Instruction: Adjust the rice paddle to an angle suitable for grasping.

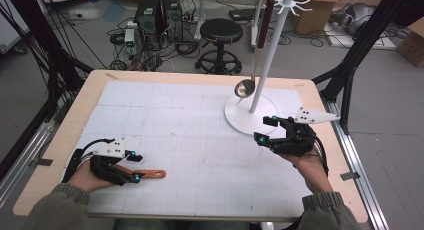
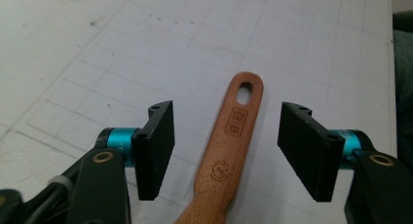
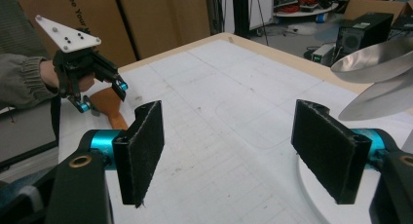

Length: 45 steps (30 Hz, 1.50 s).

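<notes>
Item: flat brown wooden spatula handle (image 2: pixel 229 151), lying on the white gridded mat (image 1: pixel 200 140), long axis toward twelve o'clock between my left gripper's (image 2: pixel 226 153) unclenched jaws; right gripper (image 1: pixel 264 129) empty, farther off.

spatula (image 1: pixel 150 174): on mat (image 1: pixel 175 120), near-left, lying between left gripper's (image 1: pixel 136 166) jaws | stand (image 1: pixel 267 65): on mat, far-right | ladle (image 1: pixel 245 87): hangs left of stand | right gripper (image 1: pixel 266 129): near stand's base
</notes>
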Each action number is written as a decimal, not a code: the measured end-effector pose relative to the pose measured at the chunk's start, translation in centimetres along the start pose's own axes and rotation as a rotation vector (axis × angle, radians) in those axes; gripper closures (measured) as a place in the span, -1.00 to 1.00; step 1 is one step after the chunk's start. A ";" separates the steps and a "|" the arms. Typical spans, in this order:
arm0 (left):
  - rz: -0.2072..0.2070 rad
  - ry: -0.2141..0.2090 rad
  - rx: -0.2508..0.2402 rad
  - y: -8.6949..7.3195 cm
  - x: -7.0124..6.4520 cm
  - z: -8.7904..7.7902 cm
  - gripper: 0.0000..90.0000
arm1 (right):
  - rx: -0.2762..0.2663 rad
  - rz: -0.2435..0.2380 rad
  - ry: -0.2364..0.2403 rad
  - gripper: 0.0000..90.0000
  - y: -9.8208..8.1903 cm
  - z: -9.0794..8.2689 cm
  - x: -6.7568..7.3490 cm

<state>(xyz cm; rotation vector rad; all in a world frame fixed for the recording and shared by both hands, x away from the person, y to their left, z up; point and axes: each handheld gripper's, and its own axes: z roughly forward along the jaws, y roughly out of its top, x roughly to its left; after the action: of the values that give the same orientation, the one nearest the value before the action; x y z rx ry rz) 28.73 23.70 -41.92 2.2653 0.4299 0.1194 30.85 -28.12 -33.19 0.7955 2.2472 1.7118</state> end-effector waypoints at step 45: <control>-0.032 0.038 0.120 -0.4 0.9 1.9 0.39 | 0.072 0.008 0.046 -0.43 -2.9 2.6 0.9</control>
<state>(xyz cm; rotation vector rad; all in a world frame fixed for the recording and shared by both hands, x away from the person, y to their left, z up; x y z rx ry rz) 29.85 22.93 -43.57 2.3754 0.5058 0.1237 30.44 -26.06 -36.58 0.7883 2.3513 1.6776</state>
